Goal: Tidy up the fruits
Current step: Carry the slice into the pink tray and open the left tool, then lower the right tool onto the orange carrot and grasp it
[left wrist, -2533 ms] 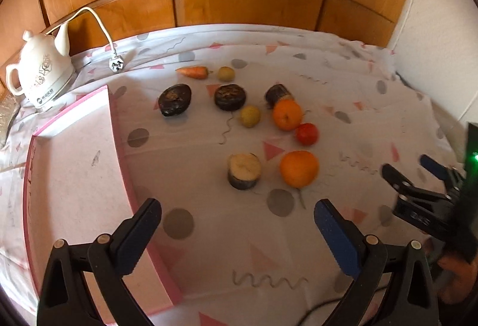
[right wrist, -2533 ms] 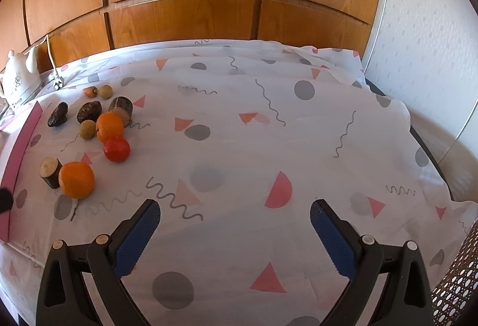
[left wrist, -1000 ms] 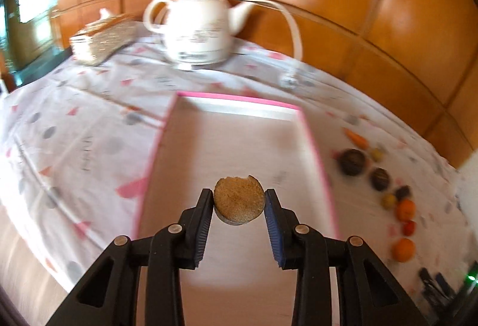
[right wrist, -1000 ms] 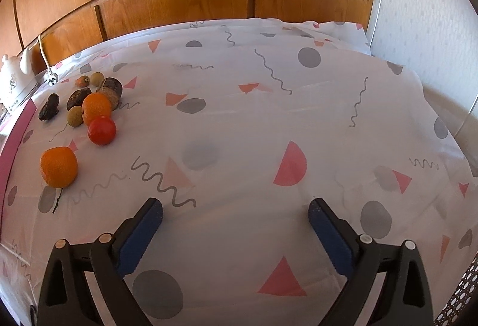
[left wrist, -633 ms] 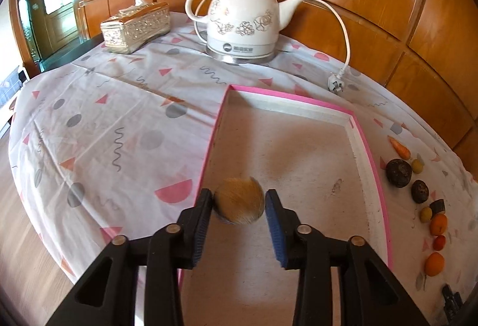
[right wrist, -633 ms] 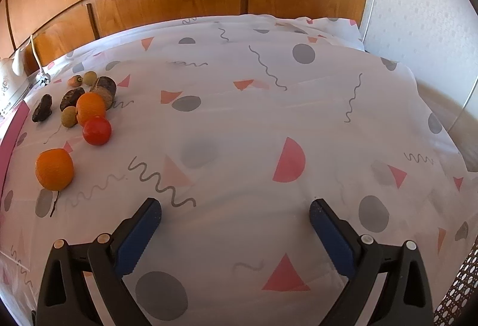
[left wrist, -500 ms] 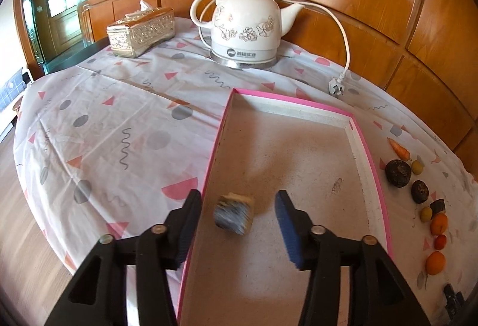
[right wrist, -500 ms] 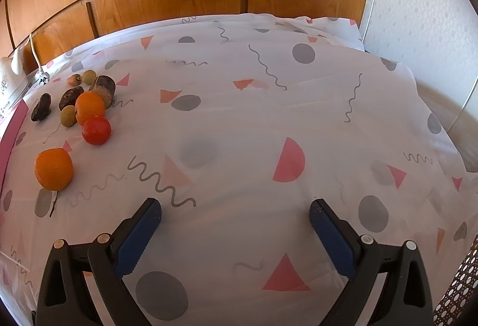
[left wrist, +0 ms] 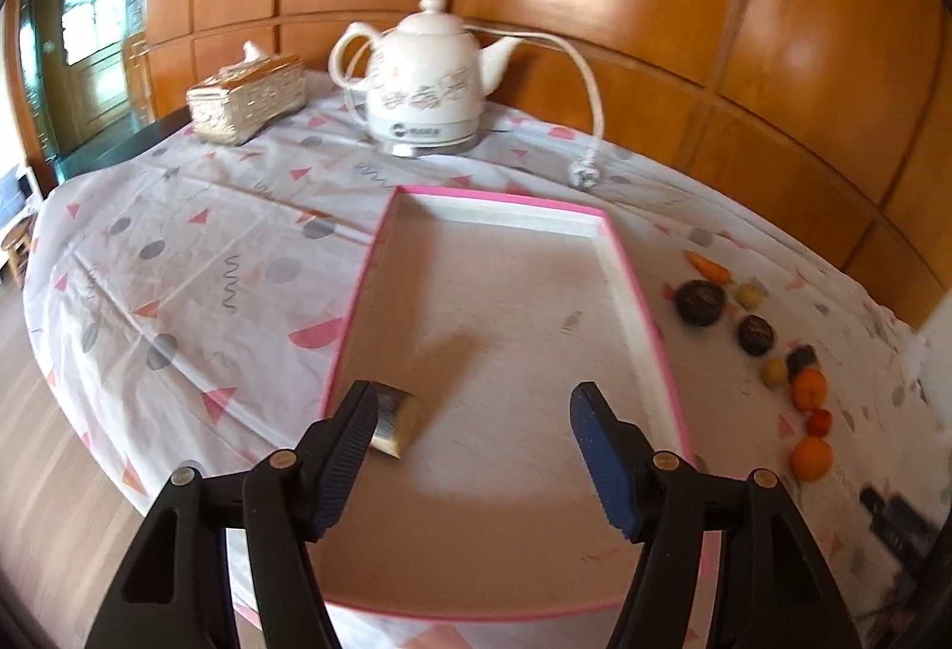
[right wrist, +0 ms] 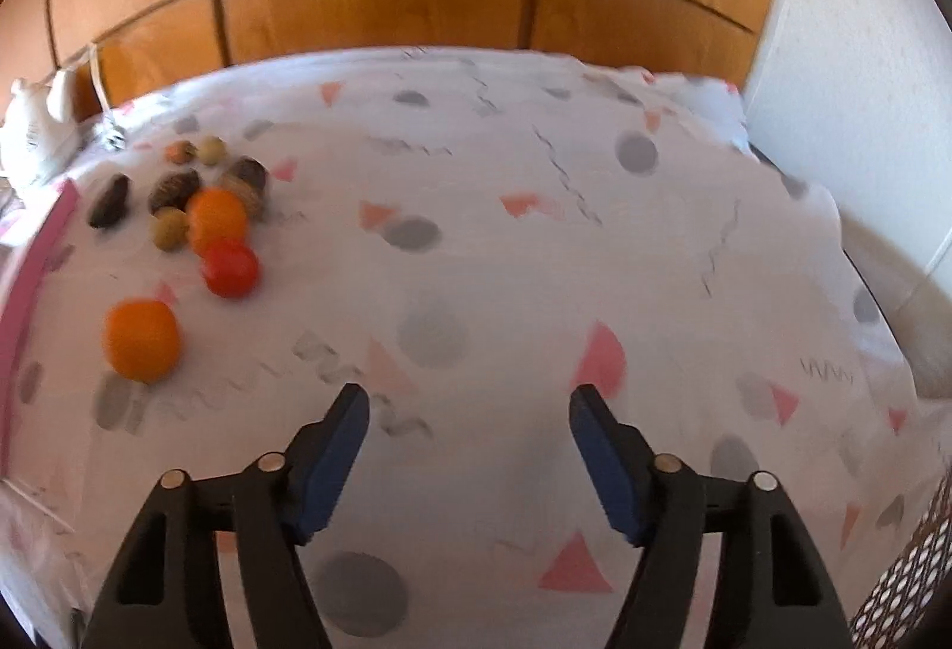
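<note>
Seemingly, in the left wrist view, the step in hand was the release of a short brown cylindrical fruit piece with a pale cut face into the shallow rectangular tray with a pink rim and a pale floor. The left gripper was opening, its blue-padded fingers standing moderately apart with only bare tray floor between them. The piece lay on the tray floor near the tray's left rim, just beside the left finger and outside the gap; whether it touched that finger could not be told. To do this well, the person would best lift the gripper clear before swinging toward the remaining fruits, so that the left finger would not knock the piece along the tray. Those fruits sat on the patterned white cloth of the desk to the right of the tray.

Next, in the right wrist view, the right gripper was closing with nothing between its fingers, only cloth below. A round orange lay nearest, to the left of the fingers and apart from them; a red tomato-like fruit, a second orange and several small dark and yellowish pieces lay farther off.
</note>
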A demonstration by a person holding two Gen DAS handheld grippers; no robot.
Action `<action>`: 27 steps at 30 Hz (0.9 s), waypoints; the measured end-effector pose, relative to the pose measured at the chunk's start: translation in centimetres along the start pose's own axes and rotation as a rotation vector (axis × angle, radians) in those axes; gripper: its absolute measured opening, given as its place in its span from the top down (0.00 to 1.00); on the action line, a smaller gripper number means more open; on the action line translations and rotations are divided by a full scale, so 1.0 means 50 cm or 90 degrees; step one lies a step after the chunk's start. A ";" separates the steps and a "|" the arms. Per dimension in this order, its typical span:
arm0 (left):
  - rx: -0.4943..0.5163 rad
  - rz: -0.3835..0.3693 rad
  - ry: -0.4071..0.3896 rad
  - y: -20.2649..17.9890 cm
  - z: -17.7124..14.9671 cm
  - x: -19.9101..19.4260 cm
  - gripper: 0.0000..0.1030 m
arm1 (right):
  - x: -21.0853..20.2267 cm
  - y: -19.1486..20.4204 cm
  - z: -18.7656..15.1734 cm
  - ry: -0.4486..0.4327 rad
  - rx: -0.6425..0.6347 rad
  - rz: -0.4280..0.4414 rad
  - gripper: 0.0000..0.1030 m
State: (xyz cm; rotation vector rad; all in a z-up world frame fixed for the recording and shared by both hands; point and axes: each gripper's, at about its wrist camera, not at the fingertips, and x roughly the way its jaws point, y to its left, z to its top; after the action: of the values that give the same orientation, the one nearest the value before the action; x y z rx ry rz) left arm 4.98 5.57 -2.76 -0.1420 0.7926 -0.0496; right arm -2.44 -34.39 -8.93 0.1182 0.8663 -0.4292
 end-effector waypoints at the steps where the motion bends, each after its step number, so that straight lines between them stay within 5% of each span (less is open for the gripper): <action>1: 0.006 -0.006 0.000 -0.004 -0.002 -0.002 0.33 | -0.006 0.006 0.008 -0.008 -0.007 0.006 0.34; 5: 0.036 -0.023 -0.001 -0.023 -0.017 -0.007 0.13 | -0.022 0.043 0.053 -0.027 -0.043 0.072 0.41; 13: 0.025 -0.017 0.005 -0.005 -0.032 -0.007 0.03 | 0.021 0.175 0.168 -0.012 -0.173 0.209 0.54; 15: 0.017 -0.018 0.005 0.005 -0.031 -0.007 0.01 | 0.037 0.216 0.198 -0.010 -0.208 0.220 0.62; 27: 0.009 -0.045 0.015 0.019 -0.029 0.002 0.01 | 0.168 0.421 0.335 0.035 -0.365 0.229 0.62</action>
State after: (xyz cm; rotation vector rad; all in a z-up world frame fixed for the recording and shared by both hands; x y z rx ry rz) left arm 4.03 6.35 -3.97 -0.1554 0.8098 -0.1237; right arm 22.96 -22.47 -5.96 -0.2427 0.9700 0.1669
